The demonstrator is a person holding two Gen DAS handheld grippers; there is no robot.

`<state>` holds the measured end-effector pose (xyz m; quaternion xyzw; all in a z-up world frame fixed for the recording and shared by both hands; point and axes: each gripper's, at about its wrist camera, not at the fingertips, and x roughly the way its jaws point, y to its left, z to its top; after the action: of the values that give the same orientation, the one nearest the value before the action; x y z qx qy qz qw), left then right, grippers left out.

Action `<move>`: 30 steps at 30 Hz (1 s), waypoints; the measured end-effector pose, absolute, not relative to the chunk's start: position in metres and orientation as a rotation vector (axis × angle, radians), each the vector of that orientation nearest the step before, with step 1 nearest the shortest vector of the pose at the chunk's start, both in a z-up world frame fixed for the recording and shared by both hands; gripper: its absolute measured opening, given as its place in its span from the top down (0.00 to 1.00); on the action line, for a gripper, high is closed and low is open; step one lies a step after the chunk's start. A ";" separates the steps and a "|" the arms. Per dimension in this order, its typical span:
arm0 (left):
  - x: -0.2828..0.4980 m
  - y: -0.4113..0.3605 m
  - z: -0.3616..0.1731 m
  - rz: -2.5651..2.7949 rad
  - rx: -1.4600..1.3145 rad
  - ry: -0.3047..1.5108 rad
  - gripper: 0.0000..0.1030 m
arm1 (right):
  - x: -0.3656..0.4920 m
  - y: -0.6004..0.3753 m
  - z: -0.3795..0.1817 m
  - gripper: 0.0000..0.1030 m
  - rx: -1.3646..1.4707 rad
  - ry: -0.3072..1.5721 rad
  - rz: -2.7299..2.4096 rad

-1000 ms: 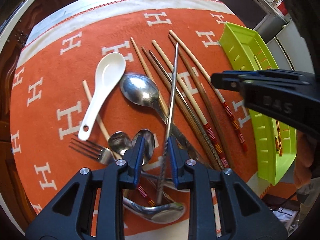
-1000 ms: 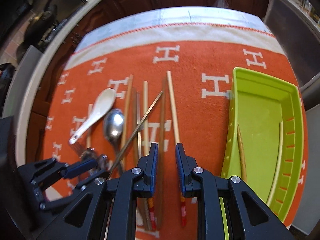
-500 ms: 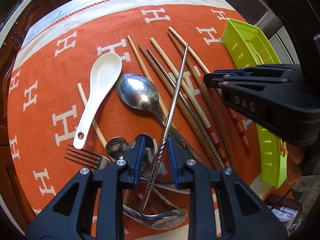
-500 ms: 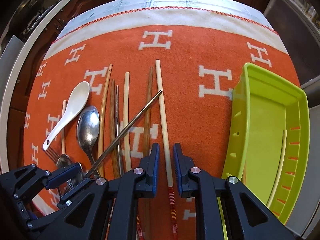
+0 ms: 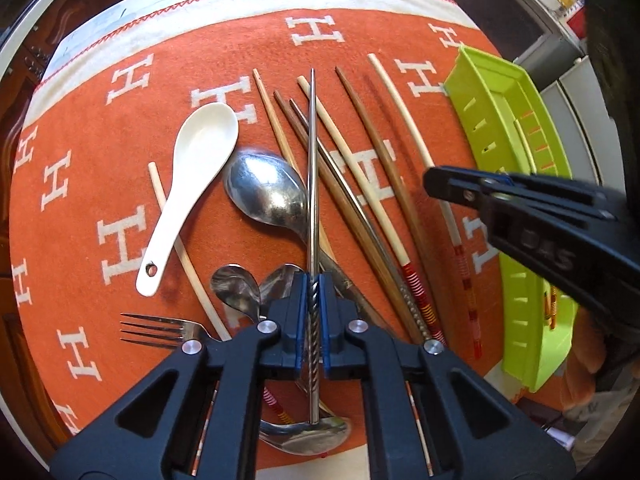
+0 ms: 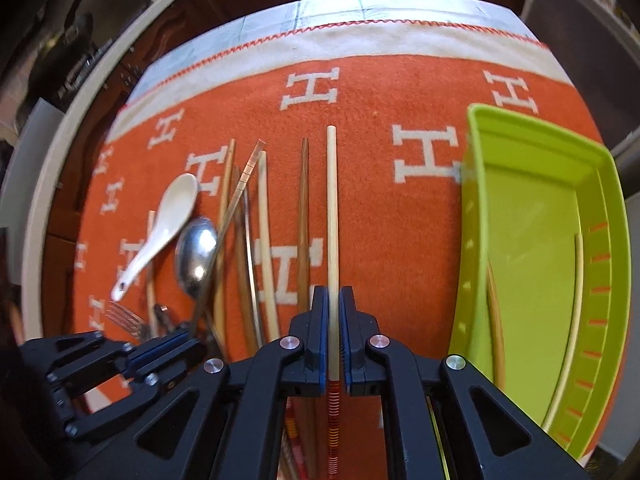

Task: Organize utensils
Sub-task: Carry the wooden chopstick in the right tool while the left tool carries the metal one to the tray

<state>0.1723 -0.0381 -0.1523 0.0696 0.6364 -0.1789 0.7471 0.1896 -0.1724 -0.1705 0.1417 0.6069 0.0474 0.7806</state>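
Table [image 6: 280, 20], orange H-patterned cloth [image 5: 120, 184], green tray [image 6: 536, 240], scattered utensils [image 5: 264, 196]

Bright daylight, spoon glare, fisheye-bent edges — right view blurred

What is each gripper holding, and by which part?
Left gripper clamps the metal chopstick at its twisted handle end; right gripper clamps a pale chopstick just above its red-striped end.

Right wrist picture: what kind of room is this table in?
Probably a home kitchen or dining area. Dark wooden cabinets stand behind the table, an orange blanket with white H letters covers it, and eating things lie on top: chopsticks, a white soup spoon, a green tray.
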 end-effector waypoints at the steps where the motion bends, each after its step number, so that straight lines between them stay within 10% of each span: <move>1: 0.172 -0.037 -0.150 -0.394 0.135 1.387 0.96 | 0.185 -0.177 -0.167 0.95 0.329 1.303 0.110; 30: 0.106 -0.140 -0.040 -0.482 0.020 1.095 0.96 | 0.024 -0.316 -0.038 0.95 0.485 0.930 0.012</move>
<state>0.1058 -0.1404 -0.0397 0.0096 0.5156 -0.2270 0.8262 0.0244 -0.3156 -0.0378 0.2318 0.4439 0.0056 0.8656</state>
